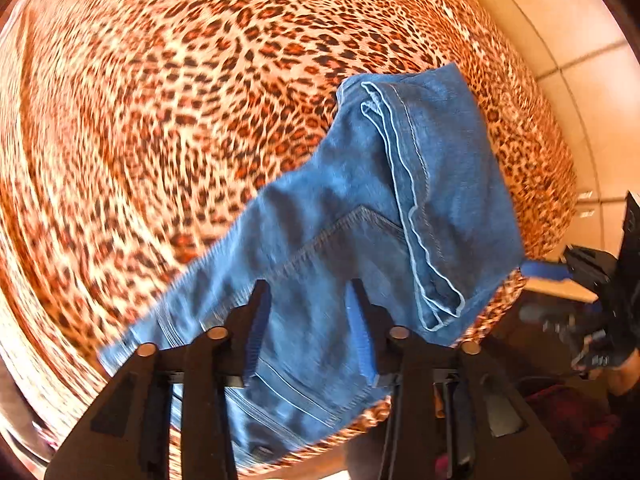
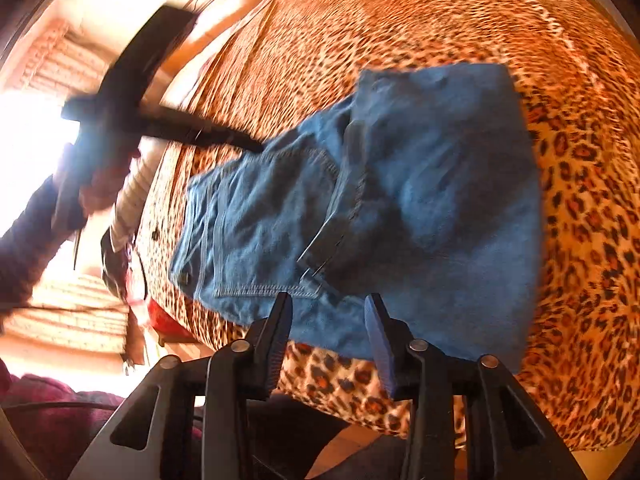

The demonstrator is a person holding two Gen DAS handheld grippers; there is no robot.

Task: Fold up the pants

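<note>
Folded pants (image 1: 340, 216) on bedspread (image 1: 160, 120), near its edge; claws above.

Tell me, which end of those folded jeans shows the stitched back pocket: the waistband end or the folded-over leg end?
The waistband end of the jeans: the back pocket lies there, beside the waistband button. The leg end is plain denim, marked only by its pale hems.

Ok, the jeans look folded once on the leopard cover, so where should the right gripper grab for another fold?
Probably the folded edge nearest the right gripper, coming from the near side of the jeans. That edge runs straight and smooth and lies flat just ahead of the open jaws, whereas the waistband end is bulkier with pocket seams.
</note>
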